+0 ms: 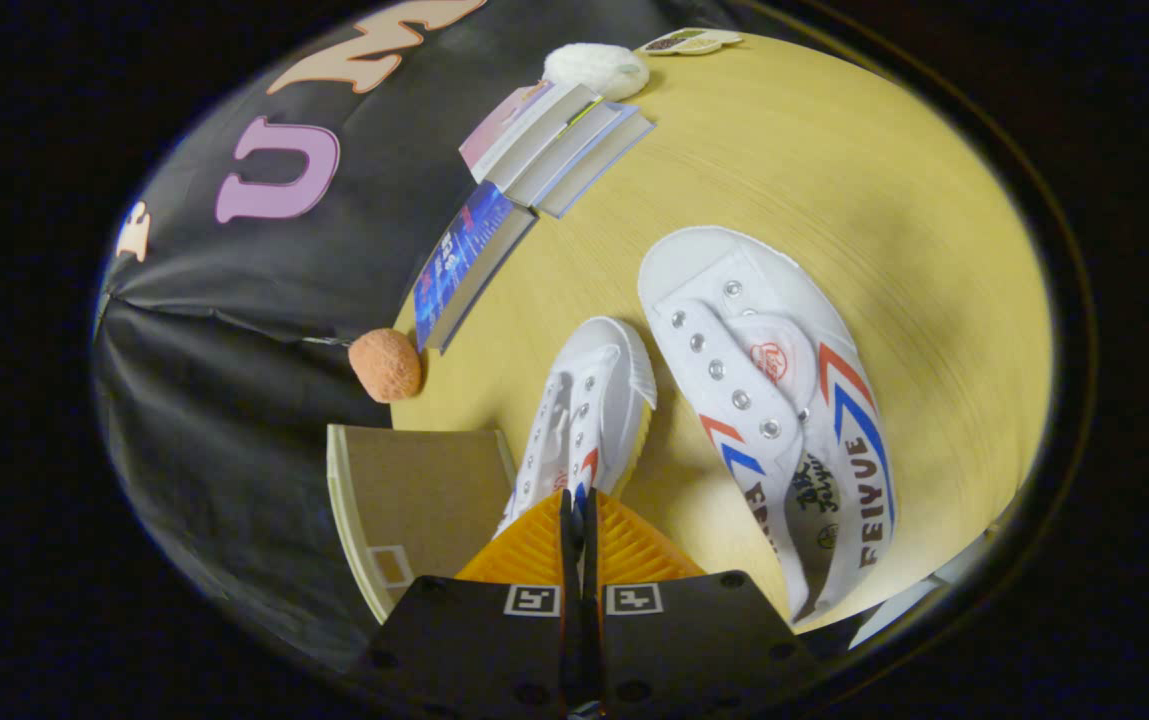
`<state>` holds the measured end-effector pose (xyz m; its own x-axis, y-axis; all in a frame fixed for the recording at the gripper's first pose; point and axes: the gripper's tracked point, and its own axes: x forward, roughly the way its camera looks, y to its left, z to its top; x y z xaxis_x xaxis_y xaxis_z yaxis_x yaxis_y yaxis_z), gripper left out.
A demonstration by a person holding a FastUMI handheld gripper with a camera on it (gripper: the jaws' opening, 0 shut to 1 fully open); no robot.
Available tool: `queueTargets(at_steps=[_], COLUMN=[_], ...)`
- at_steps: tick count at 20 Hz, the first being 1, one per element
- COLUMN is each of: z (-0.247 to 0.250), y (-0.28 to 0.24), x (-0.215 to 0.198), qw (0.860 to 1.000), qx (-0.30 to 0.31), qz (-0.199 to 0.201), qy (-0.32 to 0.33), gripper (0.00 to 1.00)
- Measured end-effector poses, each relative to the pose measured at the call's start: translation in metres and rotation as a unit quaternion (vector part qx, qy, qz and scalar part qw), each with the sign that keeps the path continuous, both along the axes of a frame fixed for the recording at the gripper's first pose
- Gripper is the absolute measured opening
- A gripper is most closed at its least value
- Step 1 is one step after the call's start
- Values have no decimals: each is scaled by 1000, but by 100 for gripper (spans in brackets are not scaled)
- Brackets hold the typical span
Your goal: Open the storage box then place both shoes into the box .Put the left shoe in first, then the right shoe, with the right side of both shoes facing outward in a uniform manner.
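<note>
Gripper view: the gripper (579, 520) has its jaws clenched on the heel end of a white canvas shoe (589, 410), both fingers pressing a thin part of it between them. That shoe hangs tilted on its side, toe pointing away from the fingers, over the yellow wooden counter (834, 170). Whether its toe touches the counter cannot be told.

Just right of it lies the second white shoe (769, 400), flat on its sole on the counter, lace eyelets up, red and blue stripes showing on its sides, toe pointing far and heel close to the near counter edge. A narrow strip of bare counter parts the two shoes.

Left of the held shoe and near the fingers sits the storage box (414, 500), a cardboard box with a pale rim, its brown surface facing up; it stands at the counter's left edge, beside the black cloth wall.

Farther off along that left edge lie an orange sponge-like ball (386, 364), a blue-covered book (469, 262), a stack of books (554, 145) and a white fluffy ball (596, 70). The right half of the counter is open wood.
</note>
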<state>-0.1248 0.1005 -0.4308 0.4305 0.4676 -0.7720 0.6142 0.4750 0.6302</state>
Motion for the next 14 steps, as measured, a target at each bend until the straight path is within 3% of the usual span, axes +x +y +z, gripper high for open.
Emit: queueTargets(at_steps=[4, 14], z=[20, -6], y=[-6, -7], x=[24, 1], qw=[999, 999], qx=[29, -31], qz=[-30, 25], qy=[-23, 0], gripper=[2, 2])
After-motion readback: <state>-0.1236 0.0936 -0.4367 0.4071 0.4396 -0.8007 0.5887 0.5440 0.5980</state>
